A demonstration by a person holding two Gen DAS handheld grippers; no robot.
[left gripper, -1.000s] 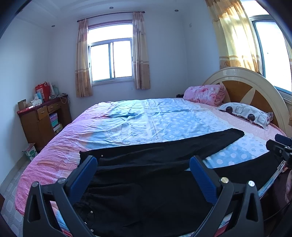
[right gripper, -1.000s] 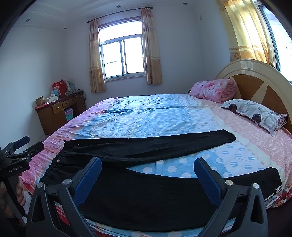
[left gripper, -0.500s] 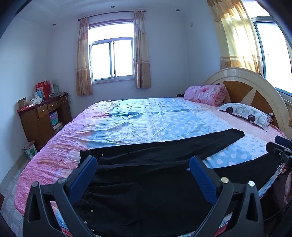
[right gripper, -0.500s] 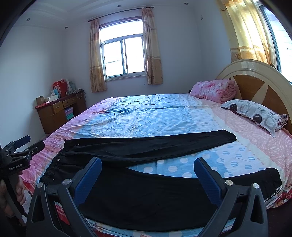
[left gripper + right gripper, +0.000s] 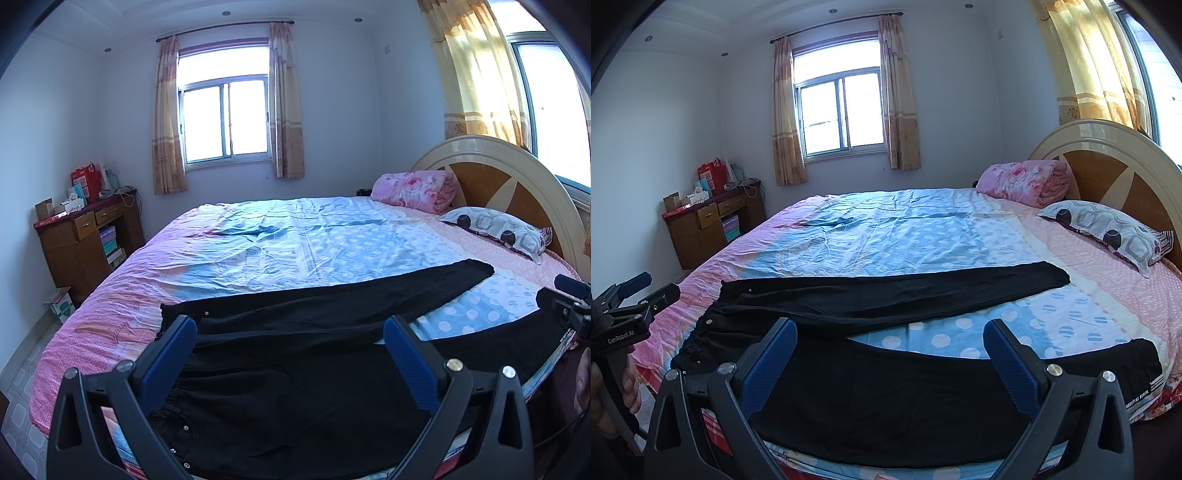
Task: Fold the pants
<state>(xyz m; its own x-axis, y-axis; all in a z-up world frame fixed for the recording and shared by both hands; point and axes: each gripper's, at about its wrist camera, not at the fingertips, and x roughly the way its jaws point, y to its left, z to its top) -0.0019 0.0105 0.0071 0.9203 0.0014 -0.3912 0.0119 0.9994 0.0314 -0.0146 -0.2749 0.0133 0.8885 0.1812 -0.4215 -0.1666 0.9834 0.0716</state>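
Black pants [image 5: 295,373] lie flat on the near part of the bed, waist to the left, the two legs spread apart toward the right [image 5: 894,291]. My left gripper [image 5: 290,328] is open and empty, held above the waist end. My right gripper [image 5: 890,332] is open and empty, above the near leg. Each gripper shows at the edge of the other's view: the right one [image 5: 565,299] and the left one [image 5: 631,299].
The bed [image 5: 295,236] has a blue and pink sheet. A patterned pillow [image 5: 495,229] and a folded pink blanket [image 5: 413,190] lie by the headboard [image 5: 498,173] on the right. A wooden desk [image 5: 85,240] stands at the left wall.
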